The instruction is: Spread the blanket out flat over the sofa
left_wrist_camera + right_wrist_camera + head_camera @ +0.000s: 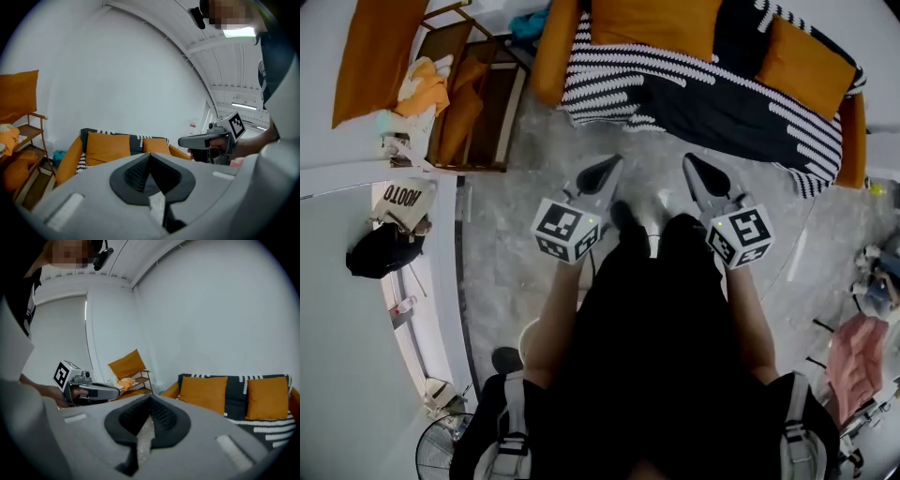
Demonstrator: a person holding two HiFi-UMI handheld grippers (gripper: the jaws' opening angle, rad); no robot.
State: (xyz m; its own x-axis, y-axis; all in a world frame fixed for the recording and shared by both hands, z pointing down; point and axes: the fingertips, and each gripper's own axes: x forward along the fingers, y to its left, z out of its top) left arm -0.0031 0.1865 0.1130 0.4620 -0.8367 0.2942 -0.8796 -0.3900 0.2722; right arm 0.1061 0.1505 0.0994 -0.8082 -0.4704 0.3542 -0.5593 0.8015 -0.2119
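Blanket (712, 98), black with white stripes, lies over the sofa (551, 56) in the upper middle of the head view, and its hem hangs off the front edge toward the right. It looks soft, limp and fairly light, so it should bunch and drag rather than slide. I judge the hem or a corner the best hold, one for each gripper. Orange cushions (654, 23) sit on it and would likely pin the cloth when it is pulled. The left gripper (607, 171) and right gripper (697, 169) hang side by side over bare floor (516, 253), well apart from the sofa. A wooden rack (483, 103) stands at upper left and a pink cloth (858, 352) at lower right; neither blocks the way

In the left gripper view the jaws meet at the tip with nothing between them. The blanket (136, 142) shows as a dark strip between the cushions, low and left of centre, and the right gripper (183, 141) is at the right

In the right gripper view the jaws are likewise together and empty. The blanket (236, 393) is at the right and the left gripper (118, 392) at the left
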